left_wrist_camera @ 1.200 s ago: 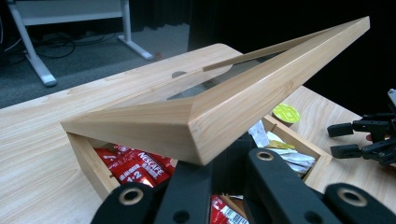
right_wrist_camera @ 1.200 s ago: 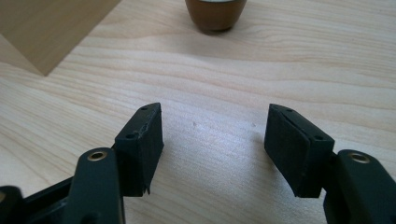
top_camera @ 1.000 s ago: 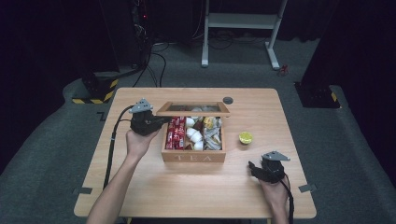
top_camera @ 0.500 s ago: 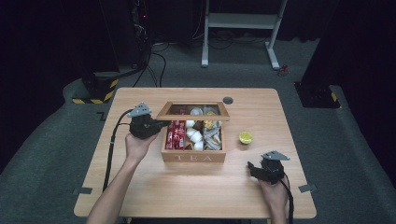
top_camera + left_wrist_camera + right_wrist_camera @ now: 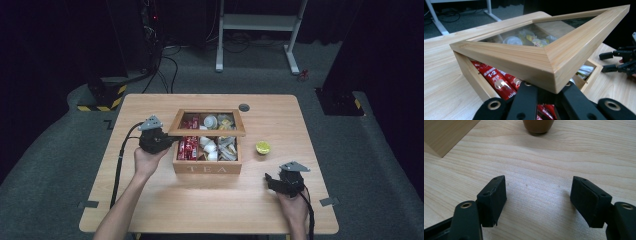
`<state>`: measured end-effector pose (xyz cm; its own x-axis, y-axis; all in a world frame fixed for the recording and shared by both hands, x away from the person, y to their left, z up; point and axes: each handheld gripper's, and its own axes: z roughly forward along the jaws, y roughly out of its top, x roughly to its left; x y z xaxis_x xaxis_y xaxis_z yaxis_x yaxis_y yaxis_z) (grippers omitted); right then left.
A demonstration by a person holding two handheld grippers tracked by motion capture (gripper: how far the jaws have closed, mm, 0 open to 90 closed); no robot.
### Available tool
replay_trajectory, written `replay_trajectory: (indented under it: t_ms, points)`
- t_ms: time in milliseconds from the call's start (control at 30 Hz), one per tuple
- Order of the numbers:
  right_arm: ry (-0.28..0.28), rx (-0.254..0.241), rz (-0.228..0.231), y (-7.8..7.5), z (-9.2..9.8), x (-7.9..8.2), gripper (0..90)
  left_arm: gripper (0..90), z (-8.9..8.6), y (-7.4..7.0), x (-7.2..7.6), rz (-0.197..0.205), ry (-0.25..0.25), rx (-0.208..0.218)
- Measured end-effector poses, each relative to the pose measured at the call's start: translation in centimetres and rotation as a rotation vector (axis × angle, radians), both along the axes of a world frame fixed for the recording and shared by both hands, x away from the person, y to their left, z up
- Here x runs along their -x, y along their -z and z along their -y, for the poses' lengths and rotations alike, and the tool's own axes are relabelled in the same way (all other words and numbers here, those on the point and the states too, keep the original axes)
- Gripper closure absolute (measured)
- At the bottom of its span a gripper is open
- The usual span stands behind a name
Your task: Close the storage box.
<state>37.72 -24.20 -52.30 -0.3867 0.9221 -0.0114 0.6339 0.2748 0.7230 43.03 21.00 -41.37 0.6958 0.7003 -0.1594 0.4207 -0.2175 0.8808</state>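
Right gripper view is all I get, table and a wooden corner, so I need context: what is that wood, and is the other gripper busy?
Observer: It is a wooden tea box; the left gripper is shut on the front left corner of its glass-paned lid.
Operator: Is the lid down?
Observer: No, it is partly raised, tilted above the box's front edge.
Operator: What's inside?
Observer: Red sachets on the left, pale packets to their right.

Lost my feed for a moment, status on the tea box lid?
Left gripper shut on the lid corner, lid half raised over tea box. Right gripper open over bare table, jaws have just been opening. Nothing in the way.
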Motion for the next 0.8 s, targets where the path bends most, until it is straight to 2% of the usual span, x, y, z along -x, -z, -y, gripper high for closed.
replay_trajectory:
  t_ms: [433,733,800]
  points:
    - [0.0,-0.002,0.0,0.0,0.0,0.0,28.9,90.0,0.1,0.9,0.4,-0.024,-0.006,0.004]
    - [-0.001,0.001,0.003,0.0,0.0,0.0,29.2,90.0,-0.1,1.5,0.9,-0.02,-0.002,-0.002]
    - [0.001,0.0,0.001,0.0,0.0,0.0,29.2,90.0,0.0,1.6,1.1,-0.005,-0.004,-0.012]
